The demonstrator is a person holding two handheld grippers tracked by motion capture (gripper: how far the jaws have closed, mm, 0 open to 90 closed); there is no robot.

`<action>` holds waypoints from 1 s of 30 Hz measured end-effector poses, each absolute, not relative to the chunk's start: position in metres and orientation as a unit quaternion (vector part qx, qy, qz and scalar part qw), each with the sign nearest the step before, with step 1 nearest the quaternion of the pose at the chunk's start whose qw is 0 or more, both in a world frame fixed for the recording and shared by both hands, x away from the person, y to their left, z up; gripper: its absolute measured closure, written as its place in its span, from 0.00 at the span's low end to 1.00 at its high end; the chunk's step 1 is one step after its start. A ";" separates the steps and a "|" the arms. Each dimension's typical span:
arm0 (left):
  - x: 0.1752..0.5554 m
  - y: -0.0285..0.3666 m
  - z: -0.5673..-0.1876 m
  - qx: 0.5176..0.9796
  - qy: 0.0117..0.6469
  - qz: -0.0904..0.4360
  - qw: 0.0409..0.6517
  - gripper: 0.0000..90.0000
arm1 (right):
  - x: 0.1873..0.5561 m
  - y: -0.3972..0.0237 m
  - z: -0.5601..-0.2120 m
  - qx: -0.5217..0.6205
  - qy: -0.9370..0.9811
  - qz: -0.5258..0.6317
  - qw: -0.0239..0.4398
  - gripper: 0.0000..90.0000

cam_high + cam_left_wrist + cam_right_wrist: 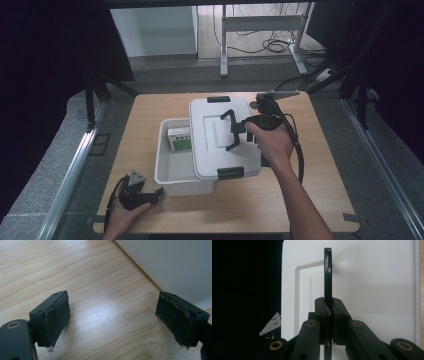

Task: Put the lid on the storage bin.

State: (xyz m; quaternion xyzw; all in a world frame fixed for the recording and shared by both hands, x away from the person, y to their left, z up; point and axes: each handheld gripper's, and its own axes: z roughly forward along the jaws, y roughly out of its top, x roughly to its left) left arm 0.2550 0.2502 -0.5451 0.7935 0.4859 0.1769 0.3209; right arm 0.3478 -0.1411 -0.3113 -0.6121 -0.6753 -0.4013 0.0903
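Right hand-held gripper [329, 322]: jaws clamped on the lid's black handle [327, 275], handle seen edge-on between the pads in the right gripper view. High view gives the wider picture: white lid [222, 137] sitting skewed over the white bin [172, 172], shifted toward the right so the bin's left part stays uncovered, with a green-and-white box [180, 139] inside. Black latch [230, 172] on the lid's near edge, another [218, 99] on the far edge.

Left hand-held gripper [150, 196]: resting on the wooden counter [310, 190] at the bin's near-left corner. Left gripper view shows jaws wide apart, nothing between the pads [56, 320], bare wood grain below, white bin wall at top right.
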 end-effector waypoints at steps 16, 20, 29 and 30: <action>0.255 0.250 -0.545 0.794 0.485 0.177 0.321 0.13 | 0.351 -0.121 -0.316 -0.611 -0.677 -0.398 0.101 0.94; 0.255 0.250 -0.545 0.794 0.486 0.177 0.321 0.13 | 0.351 -0.116 -0.316 -0.611 -0.678 -0.395 0.104 0.94; 0.255 0.250 -0.545 0.794 0.486 0.177 0.321 0.13 | 0.351 -0.105 -0.319 -0.613 -0.675 -0.396 0.110 0.94; 0.255 0.250 -0.545 0.794 0.486 0.177 0.321 0.13 | 0.352 -0.103 -0.319 -0.613 -0.675 -0.396 0.111 0.94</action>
